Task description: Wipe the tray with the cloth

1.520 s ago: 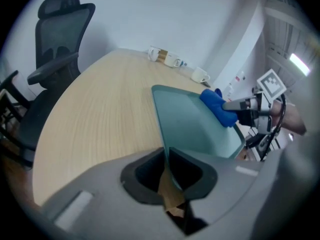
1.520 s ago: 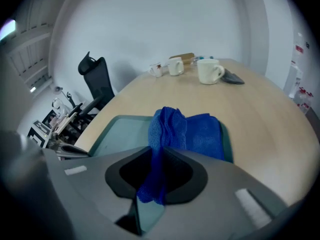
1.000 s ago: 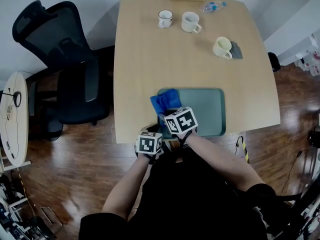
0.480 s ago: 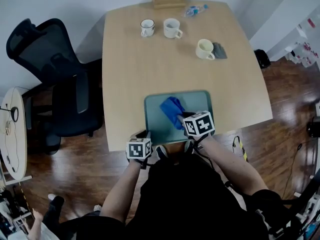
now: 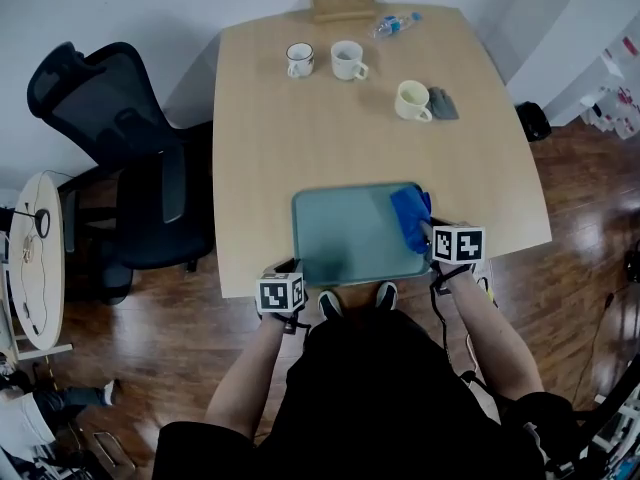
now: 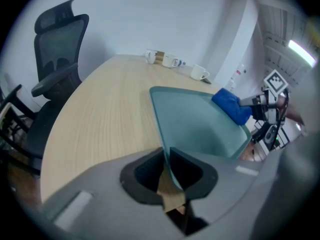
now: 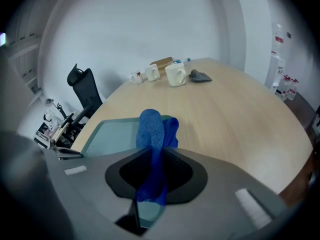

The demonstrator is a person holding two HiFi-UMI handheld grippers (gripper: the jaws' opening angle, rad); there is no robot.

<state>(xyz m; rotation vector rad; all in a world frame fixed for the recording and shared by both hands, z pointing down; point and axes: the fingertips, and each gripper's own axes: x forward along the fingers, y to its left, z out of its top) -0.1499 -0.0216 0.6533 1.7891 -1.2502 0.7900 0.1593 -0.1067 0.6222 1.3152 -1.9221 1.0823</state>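
A teal tray (image 5: 345, 236) lies at the table's near edge. My left gripper (image 5: 289, 267) is shut on the tray's near left rim; in the left gripper view that thin rim (image 6: 167, 161) runs between the jaws. My right gripper (image 5: 426, 231) is shut on a blue cloth (image 5: 410, 218), which lies bunched on the tray's right end. In the right gripper view the cloth (image 7: 152, 134) hangs up out of the jaws over the tray (image 7: 112, 134). From the left gripper view the cloth (image 6: 232, 105) and the right gripper (image 6: 260, 101) sit at the tray's far end.
Three mugs (image 5: 299, 59) (image 5: 347, 59) (image 5: 412, 99) stand at the table's far side, with a grey rag (image 5: 443, 103), a plastic bottle (image 5: 393, 24) and a wooden box (image 5: 342, 4). A black office chair (image 5: 110, 138) stands left of the table.
My right gripper has swept the blue cloth across the tray from its left end to its right end. The left gripper has stayed on the tray's near left rim.
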